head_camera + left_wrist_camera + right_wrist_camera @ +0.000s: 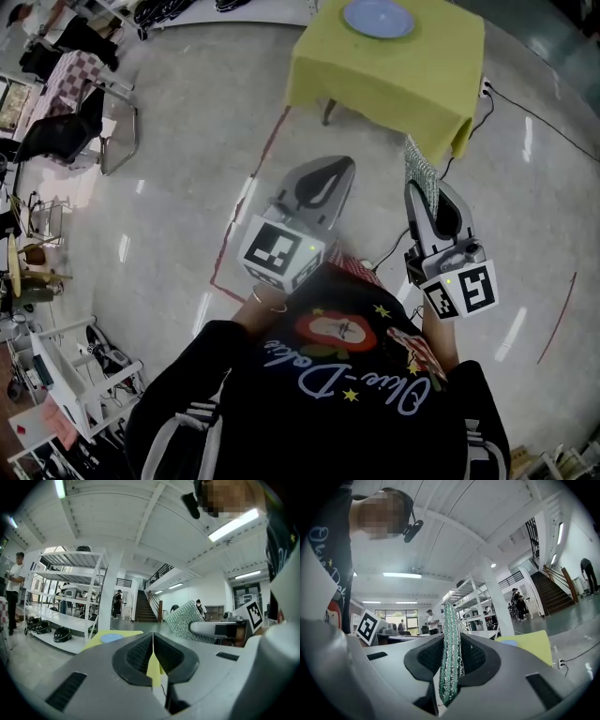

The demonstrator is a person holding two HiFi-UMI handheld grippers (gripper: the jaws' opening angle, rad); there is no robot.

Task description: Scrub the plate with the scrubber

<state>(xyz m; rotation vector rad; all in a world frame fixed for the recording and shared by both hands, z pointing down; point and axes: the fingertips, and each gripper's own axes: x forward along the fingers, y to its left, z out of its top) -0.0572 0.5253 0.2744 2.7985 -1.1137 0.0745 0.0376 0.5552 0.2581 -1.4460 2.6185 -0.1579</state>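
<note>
A blue plate (378, 17) lies on a table under a yellow cloth (394, 70), at the far side of the floor from me. In the left gripper view the plate (111, 638) shows small and far beyond the jaws. My left gripper (330, 173) is held level at waist height, shut and empty (153, 641). My right gripper (422, 187) is shut on a silvery-green mesh scrubber (421, 172), which stands on edge between the pads (451, 653). Both grippers are well short of the table. The plate (509, 643) peeks out right of the right jaws.
Red tape lines (246, 202) mark the pale floor. Chairs and a checked table (75, 94) stand at the left, a white rack (66, 384) at lower left. A cable (525, 108) runs from the table's right side. Shelving (70, 602), stairs (145, 609) and people stand far off.
</note>
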